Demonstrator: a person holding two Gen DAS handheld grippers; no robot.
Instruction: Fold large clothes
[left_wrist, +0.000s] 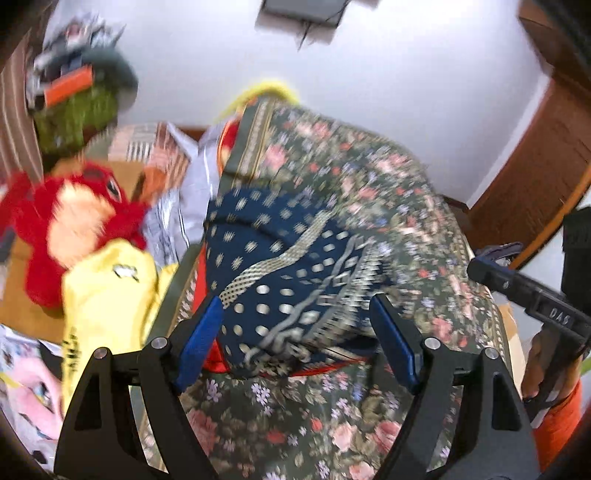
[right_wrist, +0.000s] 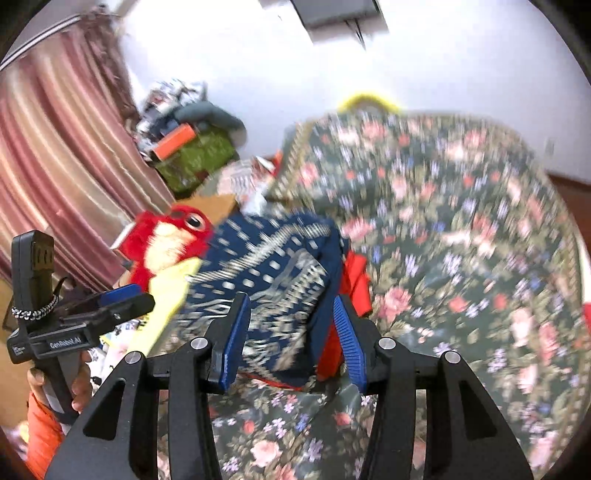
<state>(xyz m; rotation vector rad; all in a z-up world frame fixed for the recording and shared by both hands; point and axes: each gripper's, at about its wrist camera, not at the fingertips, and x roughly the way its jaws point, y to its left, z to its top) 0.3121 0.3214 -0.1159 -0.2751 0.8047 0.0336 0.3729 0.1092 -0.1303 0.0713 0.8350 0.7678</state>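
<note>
Both views are showing motion blur. The dark blue garment w/ silver-white woven dots and bands (left_wrist: 288, 273) is lying bunched on a dark green floral-print sheet (left_wrist: 369, 192) that's covering the bed; a red cloth edge (left_wrist: 212, 360) is peeking out from under the garment.

In the left wrist view, the left gripper (left_wrist: 295, 343) is sitting w/ its blue-padded fingers (left_wrist: 201, 339) spread wide apart, released, one on each side of the garment's near end. Can't tell if the pads are touching the fabric. The right gripper (left_wrist: 532, 291) is showing at the right edge of that view, held in a hand w/ an orange sleeve.

In the right wrist view, the right gripper's fingers (right_wrist: 347, 343) are also standing apart, straddling the garment's near corner, not clenched on it; the cloth is lying between the pads. The left gripper is showing at the left edge of that view.

Beside the bed: a red and cream plush toy (left_wrist: 77, 218), a yellow cloth (left_wrist: 107, 291), and in the right wrist view a pink striped curtain (right_wrist: 55, 155) hanging at the left.
</note>
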